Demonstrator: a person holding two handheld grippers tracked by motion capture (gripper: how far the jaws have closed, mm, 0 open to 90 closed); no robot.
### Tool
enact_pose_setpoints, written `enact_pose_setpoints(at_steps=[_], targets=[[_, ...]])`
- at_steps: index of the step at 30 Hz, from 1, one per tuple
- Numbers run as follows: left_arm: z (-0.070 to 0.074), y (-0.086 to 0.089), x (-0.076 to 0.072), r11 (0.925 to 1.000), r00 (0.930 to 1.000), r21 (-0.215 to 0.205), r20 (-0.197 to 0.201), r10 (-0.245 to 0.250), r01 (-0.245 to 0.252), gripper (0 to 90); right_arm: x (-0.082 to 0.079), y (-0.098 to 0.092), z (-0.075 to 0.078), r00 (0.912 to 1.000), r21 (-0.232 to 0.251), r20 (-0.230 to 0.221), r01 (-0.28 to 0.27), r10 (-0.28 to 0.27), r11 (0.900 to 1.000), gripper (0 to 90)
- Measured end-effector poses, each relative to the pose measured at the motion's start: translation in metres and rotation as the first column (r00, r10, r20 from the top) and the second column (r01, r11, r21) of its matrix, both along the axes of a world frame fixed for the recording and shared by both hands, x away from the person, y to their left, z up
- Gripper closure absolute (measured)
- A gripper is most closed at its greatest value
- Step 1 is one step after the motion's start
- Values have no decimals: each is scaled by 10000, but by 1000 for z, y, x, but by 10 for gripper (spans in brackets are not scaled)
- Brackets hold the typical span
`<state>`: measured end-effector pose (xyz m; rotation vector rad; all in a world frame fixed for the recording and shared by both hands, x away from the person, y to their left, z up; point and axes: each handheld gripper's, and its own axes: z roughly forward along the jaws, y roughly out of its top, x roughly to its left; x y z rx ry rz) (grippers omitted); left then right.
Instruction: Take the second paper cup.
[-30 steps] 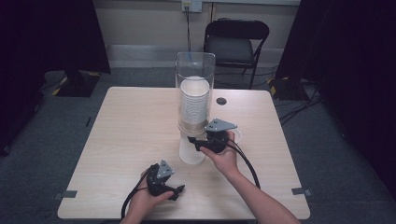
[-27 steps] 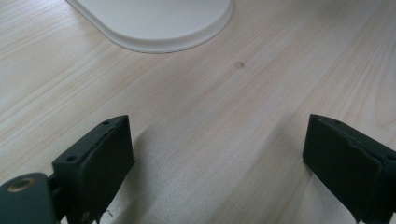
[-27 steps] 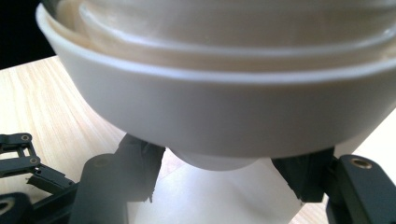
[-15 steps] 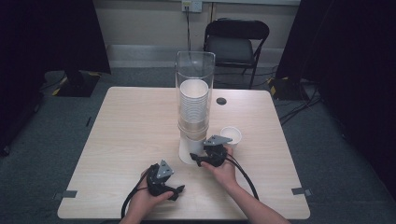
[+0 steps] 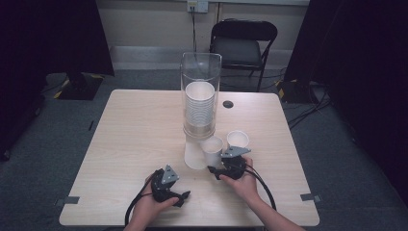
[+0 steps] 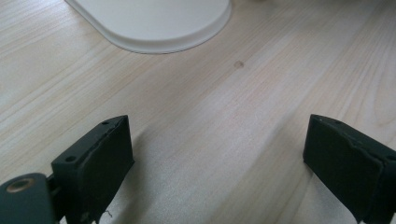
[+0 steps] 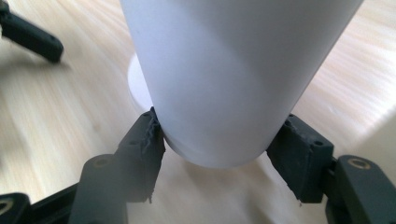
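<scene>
1. Right claw [image 5: 215, 169] grasps a paper cup [image 5: 212, 150] near its base, jaws pressing both sides.
2. Left claw [image 5: 184, 196] rests released on the table [image 5: 120, 144], dispenser base [image 6: 154, 23] ahead of it.

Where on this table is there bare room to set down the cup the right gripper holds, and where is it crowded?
The table lies bare left of the cup dispenser, and along the front edge between the left gripper and right gripper. It is crowded just right of the dispenser's base, where the held cup and a second cup sit close together.
</scene>
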<state>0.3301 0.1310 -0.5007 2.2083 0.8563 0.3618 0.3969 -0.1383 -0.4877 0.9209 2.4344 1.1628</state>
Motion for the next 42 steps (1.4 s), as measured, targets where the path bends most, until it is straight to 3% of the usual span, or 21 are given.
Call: enact_pose_setpoints(at_steps=[3,6,13,25,32,35,37,42], targets=[[0,0,0,10000,10000,11,8,-7,7,77,-5,-8,-3,9999,-361,74,-86,89,9993,374],[0,0,0,10000,10000,9,8,-6,6,77,-7,-17,-5,10000,-253,0,27,-27,9997,373],[0,0,0,10000,10000,9,10,-11,11,77,-10,-27,-5,10000,-548,31,33,-31,9985,372],[0,0,0,10000,10000,10,11,-7,7,77,-10,-33,-11,9999,-375,-88,109,-112,9992,371],[0,0,0,10000,10000,87,93,-15,14,80,-12,-36,-12,9999,-319,-23,-118,117,9994,370],[1,1,2,9995,9996,-275,225,180,-174,204,-15,-38,-12,9999,-318,24,-137,137,9994,371],[1,1,3,9988,9991,-321,184,375,-369,208,-17,-39,-11,9997,-359,113,-195,199,9992,371],[10,-5,6,9970,9972,-607,539,522,-489,224,-19,-39,-10,9989,-32,252,-388,388,9992,372]])
